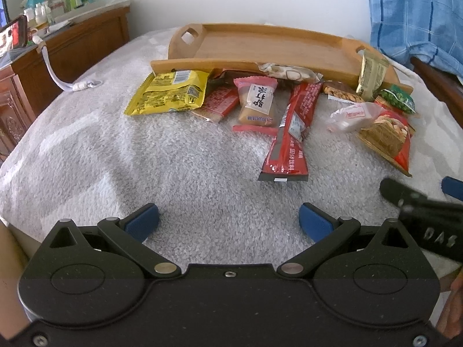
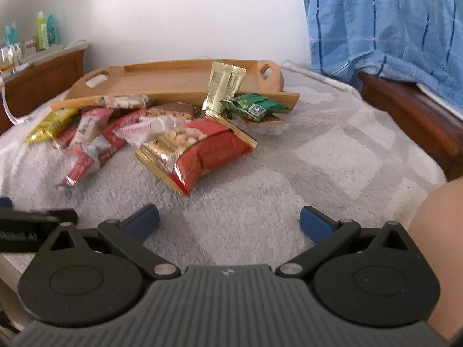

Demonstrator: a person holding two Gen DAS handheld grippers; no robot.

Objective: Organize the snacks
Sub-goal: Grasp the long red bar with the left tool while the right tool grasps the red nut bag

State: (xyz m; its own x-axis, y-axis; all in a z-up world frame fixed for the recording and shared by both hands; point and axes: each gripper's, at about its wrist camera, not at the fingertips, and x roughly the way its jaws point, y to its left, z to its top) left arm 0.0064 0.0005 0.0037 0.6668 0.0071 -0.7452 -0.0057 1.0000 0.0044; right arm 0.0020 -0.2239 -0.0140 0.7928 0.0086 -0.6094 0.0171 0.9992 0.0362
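Both claws were held low over a grey and white patterned blanket point(image 1: 173, 156) spread on a bed, each with its blue-padded fingers spread wide and nothing gripped. By the left claw point(image 1: 229, 221) only bare blanket was framed; the same was seen between the pads of the right claw point(image 2: 229, 219). In the left wrist view the right claw was glimpsed at the right edge.

Further off, a shallow bamboo tray with cut-out handles point(image 1: 260, 46) was set on the blanket, and the snacks were heaped just in front of its near rim. At the left of the heap a yellow crinkled packet point(image 1: 169, 92) was laid, beside a pink-edged wrapped cake point(image 1: 256, 102) and a long red stick sachet point(image 1: 292, 133) pointing toward the claws. Nearest the right claw a red and gold nut bag point(image 2: 196, 150) was lying, partly under a clear white-printed wrapper point(image 2: 150, 127). A gold foil sachet point(image 2: 224, 85) was propped upright against the tray's rim, with a green foil packet point(image 2: 254, 105) just beside it.

A blue checked cloth point(image 2: 390, 23) was hung at the right, over a dark wooden frame point(image 2: 413, 115)
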